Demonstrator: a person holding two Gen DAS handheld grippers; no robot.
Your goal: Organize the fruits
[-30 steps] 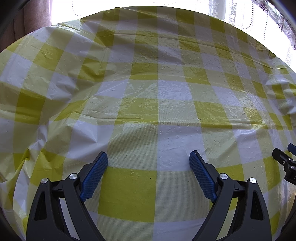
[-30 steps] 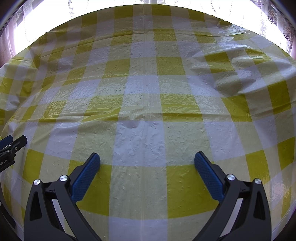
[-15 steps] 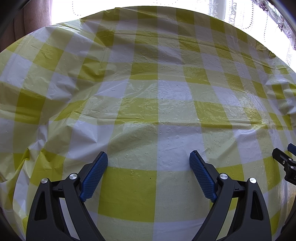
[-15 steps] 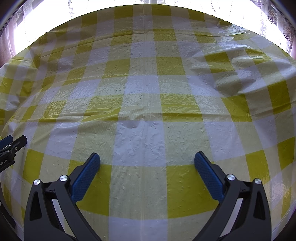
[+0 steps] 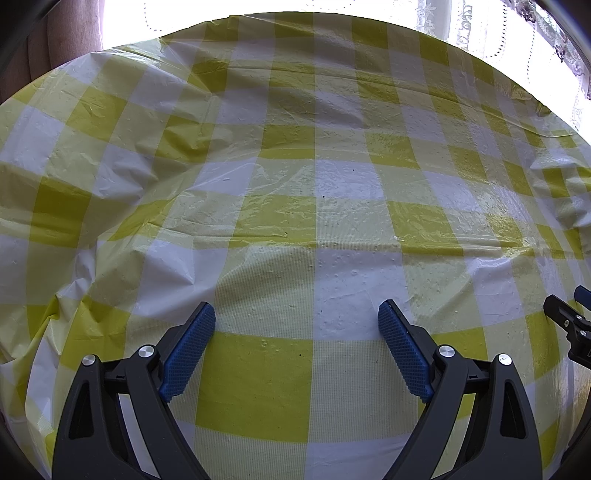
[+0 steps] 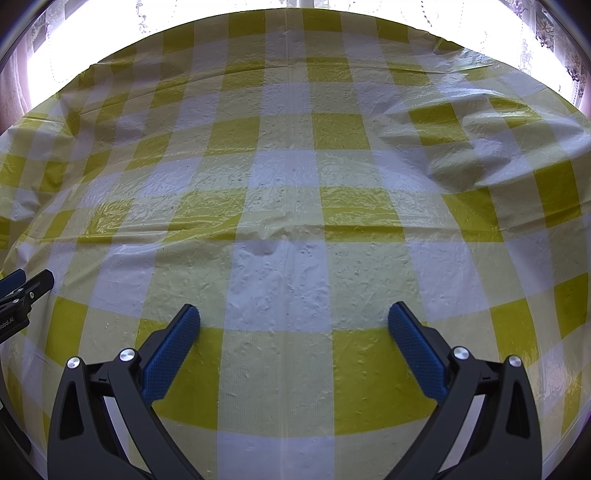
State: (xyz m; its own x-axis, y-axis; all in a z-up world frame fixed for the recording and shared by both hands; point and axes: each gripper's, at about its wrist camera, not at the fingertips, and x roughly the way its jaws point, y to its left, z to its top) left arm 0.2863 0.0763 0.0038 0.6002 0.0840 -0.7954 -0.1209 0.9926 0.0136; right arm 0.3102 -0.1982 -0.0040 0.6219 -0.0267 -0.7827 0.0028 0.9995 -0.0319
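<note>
Looking for fruit, I cannot see any in either view, so I cannot tell where it is.

Both grabbers point down at a slant over the table. The left gripper (image 5: pixel 297 314) has its two blue pads (image 5: pixel 188 352) held wide apart. Nothing sits between them, only cloth. The right gripper (image 6: pixel 293 314) looks the same, with its own blue pads (image 6: pixel 171 354) spread wide and holding nothing. The two tools are side by side. A bit of the right one peeks in at the right edge of the left view (image 5: pixel 570 328), and a bit of the left one peeks in at the left edge of the right view (image 6: pixel 22 295).

Under them lies a tablecloth (image 5: pixel 314 177) with yellow and white squares. It is shiny plastic and full of wrinkles. It bunches up in folds on the left side of the left view. In the right view a big puffy fold (image 6: pixel 476 147) rises near the far right of the table.

Behind the far edge of the table, bright light comes through lacy curtains (image 5: pixel 461 26).
</note>
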